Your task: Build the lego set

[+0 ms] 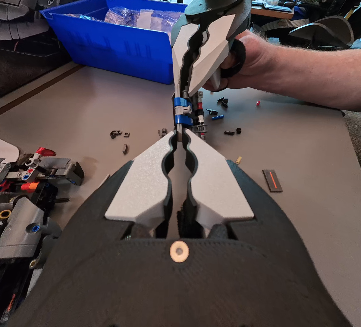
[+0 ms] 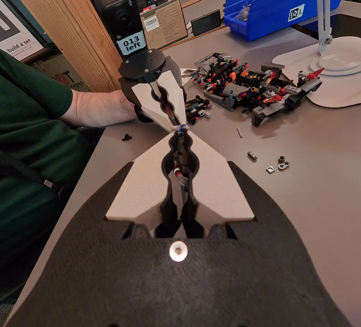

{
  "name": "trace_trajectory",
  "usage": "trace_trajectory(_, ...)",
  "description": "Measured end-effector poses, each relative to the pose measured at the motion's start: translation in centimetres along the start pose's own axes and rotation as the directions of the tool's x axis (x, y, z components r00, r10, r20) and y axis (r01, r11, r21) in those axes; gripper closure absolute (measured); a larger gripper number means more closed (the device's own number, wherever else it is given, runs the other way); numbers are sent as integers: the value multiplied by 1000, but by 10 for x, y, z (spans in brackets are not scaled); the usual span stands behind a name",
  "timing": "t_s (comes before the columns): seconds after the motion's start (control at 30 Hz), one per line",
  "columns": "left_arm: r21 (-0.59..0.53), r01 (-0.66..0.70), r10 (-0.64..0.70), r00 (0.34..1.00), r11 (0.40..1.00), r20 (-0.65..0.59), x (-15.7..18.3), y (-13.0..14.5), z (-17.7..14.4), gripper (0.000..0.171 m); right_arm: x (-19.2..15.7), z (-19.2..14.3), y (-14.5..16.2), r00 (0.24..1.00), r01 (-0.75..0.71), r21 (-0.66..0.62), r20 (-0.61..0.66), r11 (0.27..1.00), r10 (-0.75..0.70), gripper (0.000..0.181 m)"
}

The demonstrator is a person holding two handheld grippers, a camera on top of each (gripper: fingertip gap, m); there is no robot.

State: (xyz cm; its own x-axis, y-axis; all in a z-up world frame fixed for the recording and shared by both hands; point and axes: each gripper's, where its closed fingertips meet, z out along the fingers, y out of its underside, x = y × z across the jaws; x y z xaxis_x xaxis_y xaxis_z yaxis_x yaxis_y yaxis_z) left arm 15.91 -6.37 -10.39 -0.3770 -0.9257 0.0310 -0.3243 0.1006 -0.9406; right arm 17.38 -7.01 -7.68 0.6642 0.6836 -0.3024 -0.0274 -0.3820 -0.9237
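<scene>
Left wrist view: the left tool (image 1: 179, 134) pinches the near end of a slim sub-assembly (image 1: 184, 111), a grey beam with blue clips, held in the air above the middle of the table (image 1: 97, 103). The right tool (image 1: 184, 91) comes down from the far side and is pressed onto its upper end. Loose pins (image 1: 224, 102) lie toward the right edge, a blue bin (image 1: 117, 48) stands at the far edge, and the car model (image 1: 29, 181) sits at the left edge.

Right wrist view: the right tool (image 2: 180, 134) is closed on the sub-assembly (image 2: 180, 153), which runs back between its fingers; the left tool (image 2: 176, 125) grips the far tip. The model (image 2: 252, 87) lies near the far right corner.

The piece looks light and stiff, but its friction-fit joints would likely pop under twisting. Gripping the beam's flat sides, close to the joint being pressed, seems safest.
</scene>
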Motion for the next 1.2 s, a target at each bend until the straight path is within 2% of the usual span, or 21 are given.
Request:
trace_trajectory(0.47,-22,-13,13,1000,1000,14,-2,2,0,169,5,1,2,997,-70,29,24,997,69,178)
trace_trajectory(0.83,-25,-18,19,1000,1000,18,-2,2,-1,169,4,1,2,998,-61,22,25,998,61,178)
trace_trajectory(0.93,-20,2,-2,1000,1000,19,-4,1,-3,169,1,3,-3,999,28,18,-30,999,-27,178)
trace_trajectory(0.97,-26,12,-11,1000,1000,24,-5,2,-3,169,3,2,-3,996,54,-2,-67,999,-54,172)
trace_trajectory(1.03,-36,30,-28,999,999,38,-9,5,-2,169,9,0,-3,977,123,-67,-169,990,-133,150)
trace_trajectory(1.13,-38,71,-69,997,997,44,-10,6,0,169,13,4,-2,917,239,-177,-281,955,-282,137)
trace_trajectory(1.2,-42,83,-80,995,996,66,-12,7,1,169,15,13,8,865,298,-288,-322,910,-385,142)
